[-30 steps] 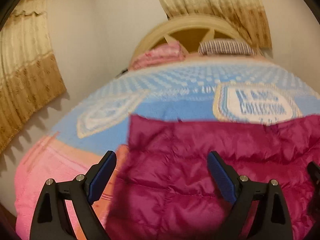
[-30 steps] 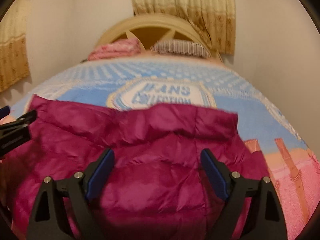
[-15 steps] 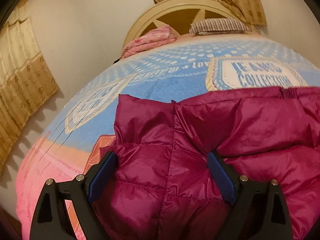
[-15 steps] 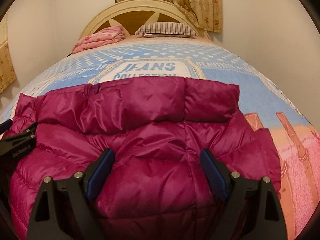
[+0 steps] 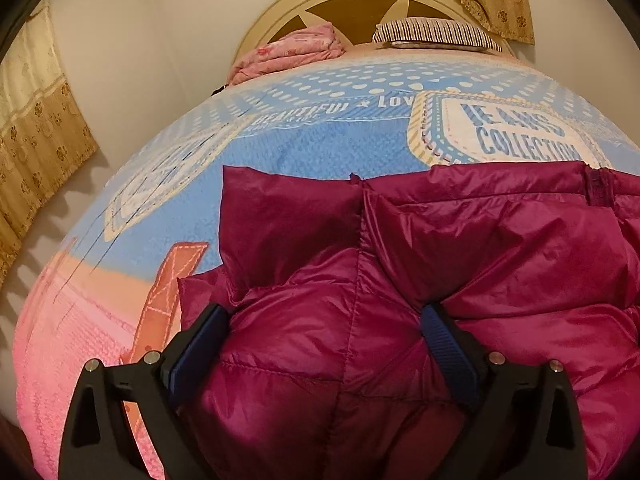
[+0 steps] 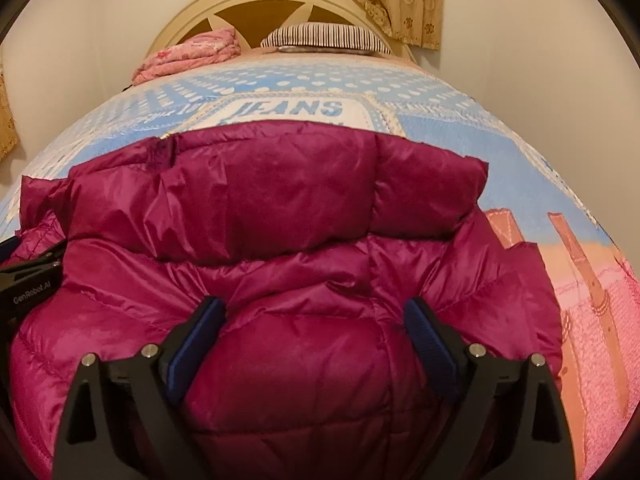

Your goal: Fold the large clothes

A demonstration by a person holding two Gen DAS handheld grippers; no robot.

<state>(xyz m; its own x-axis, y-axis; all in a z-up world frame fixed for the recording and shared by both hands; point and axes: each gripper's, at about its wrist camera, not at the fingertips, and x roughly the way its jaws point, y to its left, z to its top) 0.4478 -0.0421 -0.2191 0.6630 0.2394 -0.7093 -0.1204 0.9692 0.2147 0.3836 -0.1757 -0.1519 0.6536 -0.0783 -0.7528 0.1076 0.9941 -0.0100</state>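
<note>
A magenta quilted puffer jacket (image 5: 400,280) lies on the bed, its far edge folded over; it also fills the right wrist view (image 6: 300,240). My left gripper (image 5: 324,344) is open, its jaws wide apart, pressed low against the jacket's left part with padding bulging between the blue pads. My right gripper (image 6: 316,340) is open the same way on the jacket's right part. The left gripper's body shows at the left edge of the right wrist view (image 6: 28,280). Whatever lies under the jacket is hidden.
The bed wears a blue, pink and orange printed blanket (image 5: 320,148) reading "JEANS COLLECTION". A pink folded cloth (image 5: 296,50) and a striped pillow (image 5: 436,34) lie by the cream headboard (image 5: 360,0). Curtains hang on both walls; the bed's left edge drops beside the wall.
Both grippers have dropped lower and closer onto the jacket, which now lies settled on the bed with its far edge folded. The jaws stay open throughout.
</note>
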